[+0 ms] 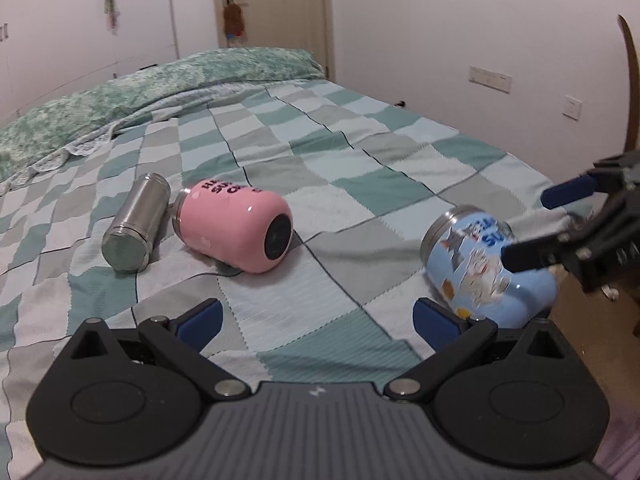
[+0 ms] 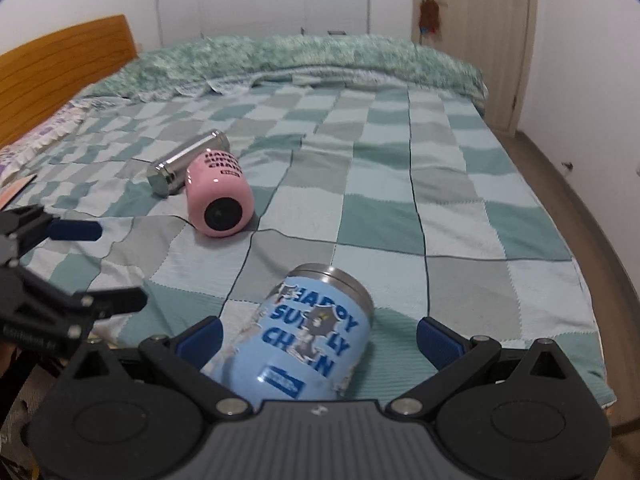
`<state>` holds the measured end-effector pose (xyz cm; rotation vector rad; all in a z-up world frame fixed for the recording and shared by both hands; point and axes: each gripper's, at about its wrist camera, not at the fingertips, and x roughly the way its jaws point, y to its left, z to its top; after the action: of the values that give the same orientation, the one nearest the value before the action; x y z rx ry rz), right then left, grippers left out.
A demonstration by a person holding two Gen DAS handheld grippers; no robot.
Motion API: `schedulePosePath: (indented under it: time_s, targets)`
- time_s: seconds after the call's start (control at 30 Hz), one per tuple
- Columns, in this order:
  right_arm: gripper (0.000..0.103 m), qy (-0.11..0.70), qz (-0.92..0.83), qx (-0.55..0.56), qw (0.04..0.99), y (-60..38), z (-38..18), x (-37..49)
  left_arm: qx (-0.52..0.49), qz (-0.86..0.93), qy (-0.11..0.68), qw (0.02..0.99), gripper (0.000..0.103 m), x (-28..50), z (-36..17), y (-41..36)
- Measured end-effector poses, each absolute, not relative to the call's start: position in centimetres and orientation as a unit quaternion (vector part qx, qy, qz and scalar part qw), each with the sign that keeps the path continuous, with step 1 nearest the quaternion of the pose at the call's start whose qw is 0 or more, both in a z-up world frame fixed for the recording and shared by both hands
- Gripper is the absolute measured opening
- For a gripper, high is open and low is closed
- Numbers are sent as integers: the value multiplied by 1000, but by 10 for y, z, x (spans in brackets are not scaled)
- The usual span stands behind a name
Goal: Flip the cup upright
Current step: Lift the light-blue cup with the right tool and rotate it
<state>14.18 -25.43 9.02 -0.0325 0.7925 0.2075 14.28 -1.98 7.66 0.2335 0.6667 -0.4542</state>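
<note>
A light blue cup (image 2: 310,336) with cartoon print and a steel rim lies tilted on its side on the checked bedspread; it also shows in the left wrist view (image 1: 486,266). My right gripper (image 2: 318,338) is open, its fingers either side of the cup without closing on it; it shows in the left wrist view (image 1: 532,226). A pink cup (image 1: 236,230) lies on its side, base toward me, also in the right wrist view (image 2: 220,200). A steel cup (image 1: 134,228) lies beside it. My left gripper (image 1: 318,322) is open and empty, also visible in the right wrist view (image 2: 100,268).
The bed's green checked cover (image 1: 360,184) has a rolled green quilt (image 1: 160,84) along the far side. A wooden headboard (image 2: 60,72) stands at the left in the right wrist view. A door (image 1: 276,4) and walls lie beyond the bed.
</note>
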Motion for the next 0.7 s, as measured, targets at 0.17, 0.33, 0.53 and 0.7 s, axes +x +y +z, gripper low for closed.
schedulePosePath:
  time_s: [0.17, 0.33, 0.53, 0.7]
  targets:
    - [103, 428, 80, 7, 900, -242, 80, 161, 98, -237, 329, 909, 103, 156, 63, -5]
    - [103, 461, 64, 33, 885, -238, 67, 175, 88, -244, 336, 906, 103, 169, 52, 2]
    - [103, 497, 50, 47, 865, -235, 51, 196, 72, -250, 342, 903, 103, 178, 43, 7]
    - [100, 524, 50, 49, 849, -234, 42, 212, 68, -252, 344, 902, 103, 181, 39, 7]
